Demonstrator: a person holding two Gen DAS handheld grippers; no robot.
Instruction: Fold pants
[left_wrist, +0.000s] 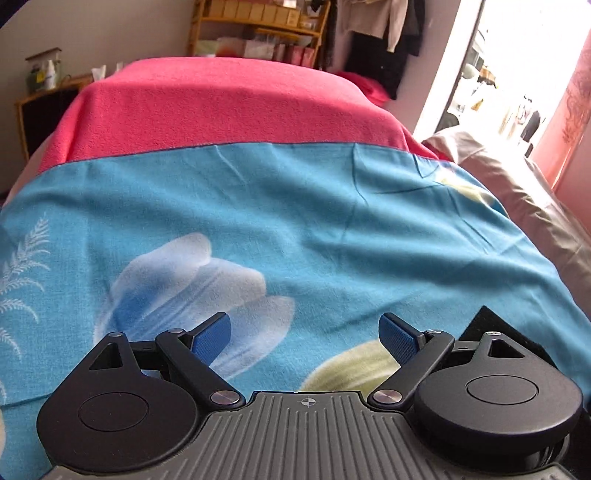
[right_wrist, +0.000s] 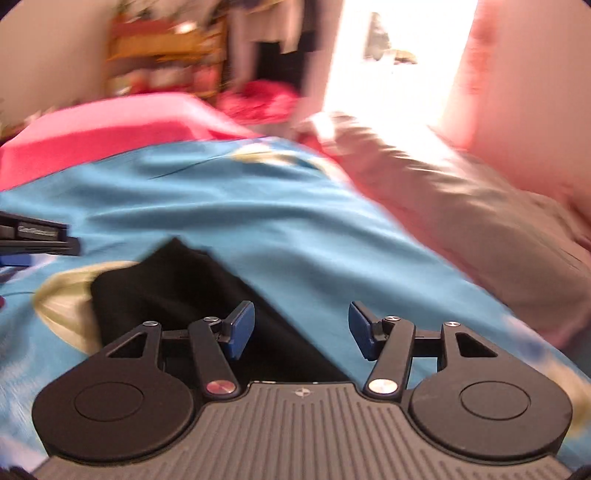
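- The left tool (left_wrist: 305, 334) stands open, its two blue fingertips (left_wrist: 210, 336) spread wide apart with nothing between them, low in the middle of the left wrist view.
- Under it lies a blue sheet (left_wrist: 258, 206) printed with a large white-and-blue flower (left_wrist: 192, 288) and pale fern leaves at the left edge of the frame.
- A black corner of the pants (left_wrist: 491, 325) shows at the lower right of that view, just behind the tool's right linkage; the rest is hidden by the tool body.
- A pink blanket (left_wrist: 221, 99) covers the far part of the bed, meeting the blue sheet along a straight edge across the upper middle.
- At the top of the frame stand a wooden shelf (left_wrist: 258, 26) with boxes and some hanging clothes (left_wrist: 380, 33); a bright doorway (left_wrist: 517, 74) fills the upper right.
- The right tool (right_wrist: 301, 330) is open too, fingertips apart and holding nothing; this view is blurred.
- The black pants (right_wrist: 177, 284) lie bunched on the blue sheet (right_wrist: 258, 206) in the lower middle-left of the right wrist view, their near part running under the gap between the fingers; the left blue fingertip (right_wrist: 242, 328) sits over the dark cloth, though contact cannot be told.
- A black part of the other tool shows at the left edge of the frame, apart from the pants.
- Beige bedding (right_wrist: 461, 221) lies crumpled along the right side, beside the blue sheet.
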